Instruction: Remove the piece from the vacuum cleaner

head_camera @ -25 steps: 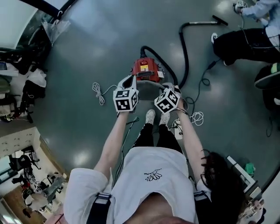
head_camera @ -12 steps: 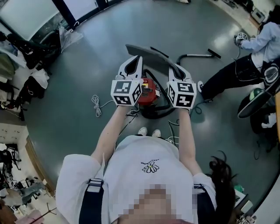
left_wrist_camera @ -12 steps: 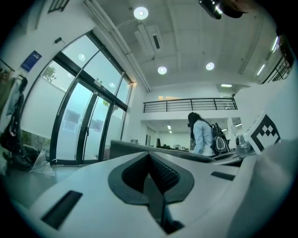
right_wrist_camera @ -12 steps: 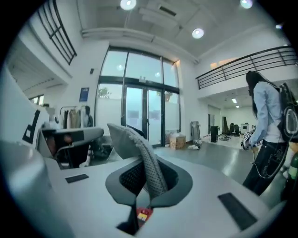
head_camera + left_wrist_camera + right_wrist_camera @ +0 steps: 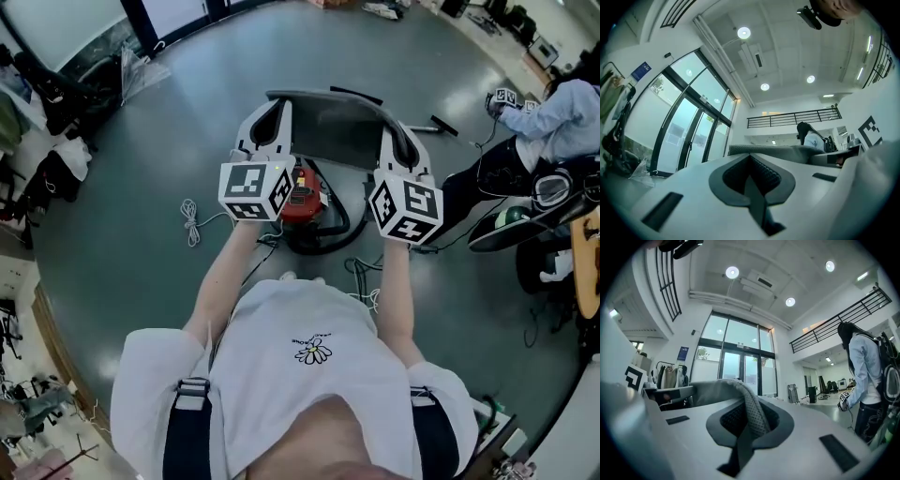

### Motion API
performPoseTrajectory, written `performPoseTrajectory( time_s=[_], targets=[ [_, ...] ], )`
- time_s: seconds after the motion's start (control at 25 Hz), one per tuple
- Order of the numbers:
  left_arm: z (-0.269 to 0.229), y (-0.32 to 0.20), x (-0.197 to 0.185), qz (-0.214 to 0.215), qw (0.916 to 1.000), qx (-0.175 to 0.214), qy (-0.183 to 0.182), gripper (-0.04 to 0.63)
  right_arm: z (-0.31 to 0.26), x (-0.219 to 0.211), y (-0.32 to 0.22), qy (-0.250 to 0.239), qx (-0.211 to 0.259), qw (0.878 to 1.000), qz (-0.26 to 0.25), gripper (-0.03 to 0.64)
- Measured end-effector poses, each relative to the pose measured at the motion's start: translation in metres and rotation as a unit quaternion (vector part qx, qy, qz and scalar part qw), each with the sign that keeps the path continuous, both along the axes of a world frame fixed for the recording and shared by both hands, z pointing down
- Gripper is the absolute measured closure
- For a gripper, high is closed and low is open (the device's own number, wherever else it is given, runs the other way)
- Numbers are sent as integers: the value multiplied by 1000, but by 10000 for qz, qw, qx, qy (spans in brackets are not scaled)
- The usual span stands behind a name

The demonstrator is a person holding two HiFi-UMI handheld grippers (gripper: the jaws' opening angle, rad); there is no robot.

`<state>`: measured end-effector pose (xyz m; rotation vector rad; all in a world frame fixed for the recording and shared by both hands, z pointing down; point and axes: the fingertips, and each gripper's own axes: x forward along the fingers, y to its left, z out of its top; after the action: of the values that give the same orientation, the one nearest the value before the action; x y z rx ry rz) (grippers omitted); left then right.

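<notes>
A flat grey mesh piece (image 5: 333, 127) hangs in the air between my two grippers, above the red vacuum cleaner (image 5: 302, 202) on the floor. My left gripper (image 5: 272, 108) is shut on its left end and my right gripper (image 5: 398, 139) on its right end. In the left gripper view the jaws (image 5: 751, 164) are closed, and the grey piece (image 5: 778, 152) runs off to the right behind them. The right gripper view shows the jaws (image 5: 743, 427) pinching a fold of the grey mesh (image 5: 752, 411). The vacuum's black hose (image 5: 337, 239) curls round its base.
A person (image 5: 562, 122) sits on the floor at the right with another marker gripper. A white cable coil (image 5: 192, 220) lies left of the vacuum, and loose cables (image 5: 361, 272) lie by my feet. Bags and stands (image 5: 47, 178) line the left side. Glass doors are beyond.
Both grippers have come up from the top of the vacuum cleaner, taking the grey piece with them. It now hangs well above the machine.
</notes>
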<state>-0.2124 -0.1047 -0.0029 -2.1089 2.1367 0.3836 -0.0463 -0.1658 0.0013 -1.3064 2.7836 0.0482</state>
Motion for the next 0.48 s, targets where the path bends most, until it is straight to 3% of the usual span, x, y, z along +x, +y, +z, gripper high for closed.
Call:
performPoseTrajectory(
  time_s=[0.24,0.48],
  targets=[
    [4,15,14,20,9997,57,-253,594,5,11,11,-131,-47,9999,30,594],
    [6,10,10,5,9998,-11,-177,594,7,9,11,-80,-19,10000,21,594]
  ],
)
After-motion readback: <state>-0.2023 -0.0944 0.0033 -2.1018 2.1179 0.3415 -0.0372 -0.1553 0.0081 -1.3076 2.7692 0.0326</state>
